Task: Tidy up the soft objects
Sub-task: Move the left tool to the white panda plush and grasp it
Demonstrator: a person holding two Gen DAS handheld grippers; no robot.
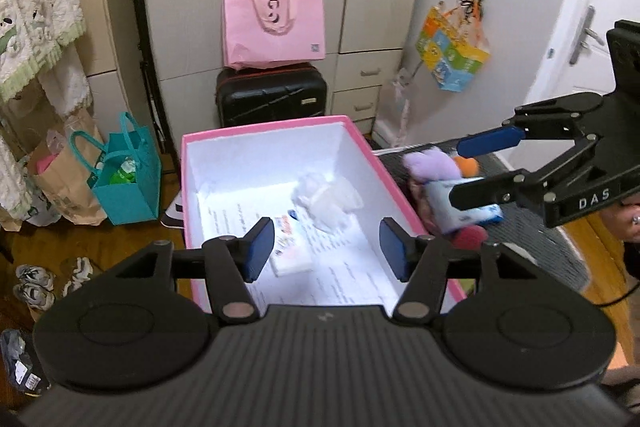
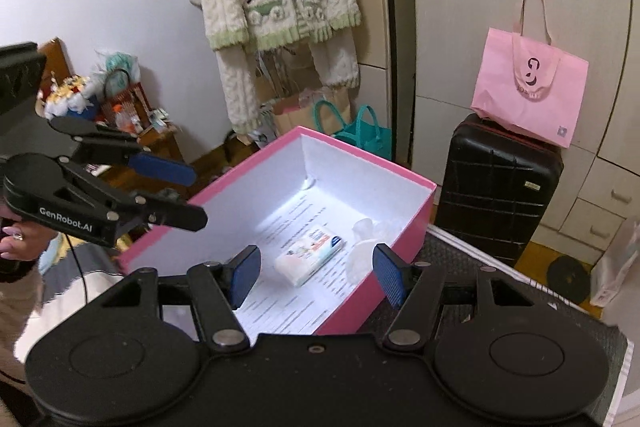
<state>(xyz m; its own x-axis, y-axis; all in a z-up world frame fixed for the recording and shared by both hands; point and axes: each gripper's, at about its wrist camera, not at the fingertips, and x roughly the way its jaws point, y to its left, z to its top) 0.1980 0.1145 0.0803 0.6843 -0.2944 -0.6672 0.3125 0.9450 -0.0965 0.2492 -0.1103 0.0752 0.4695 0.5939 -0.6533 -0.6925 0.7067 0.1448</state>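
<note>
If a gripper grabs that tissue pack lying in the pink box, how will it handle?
The tissue pack looks soft and wrapped in film, so it would probably squash a little and might slip. It lies flat on the paper lining the pink box, so it probably slides rather than rolls. It is likely light.

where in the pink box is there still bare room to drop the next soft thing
In the box, the near floor below the tissue pack is free, as is the far strip between the pack and the back wall. The white wad crowds the right wall. Both grippers, left and right, are open and empty.
</note>
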